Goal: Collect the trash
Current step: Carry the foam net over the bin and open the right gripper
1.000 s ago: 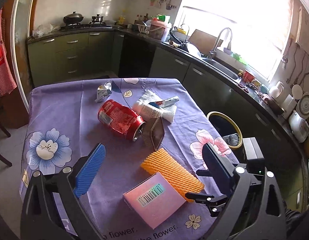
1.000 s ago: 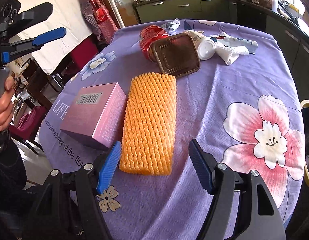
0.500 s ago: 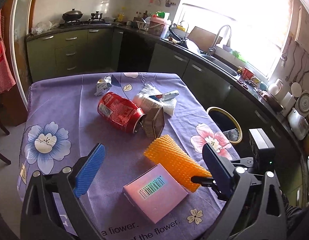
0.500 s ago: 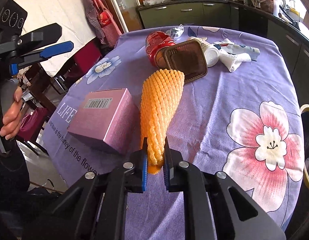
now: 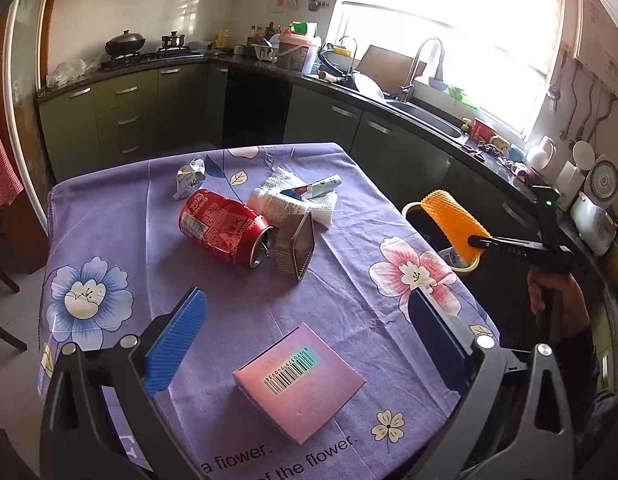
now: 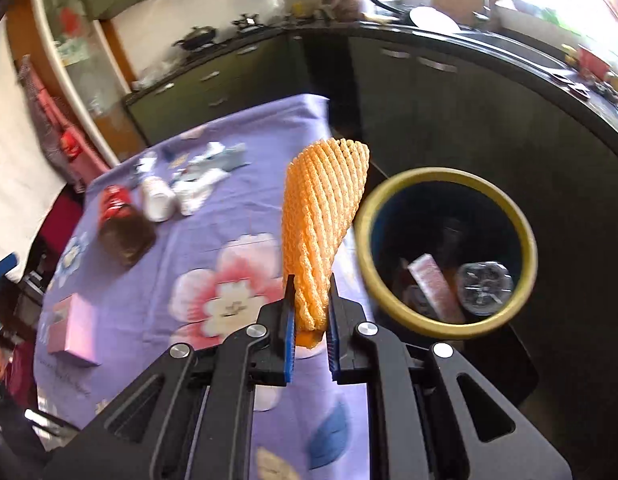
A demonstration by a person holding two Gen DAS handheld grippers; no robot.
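R gripper [image 6: 311, 332] pinched on near end of orange foam net [image 6: 323, 216], held off the worktop [image 6: 213, 208] just left of bin [image 6: 445, 326]; net prob. v. light, soft, springy, so end grip suffices; L gripper [image 5: 305, 340] spread, empty.

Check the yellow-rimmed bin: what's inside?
Inside the bin: a clear plastic bottle, a pink box and dark items too dim to name. The bottom is hidden beneath them.
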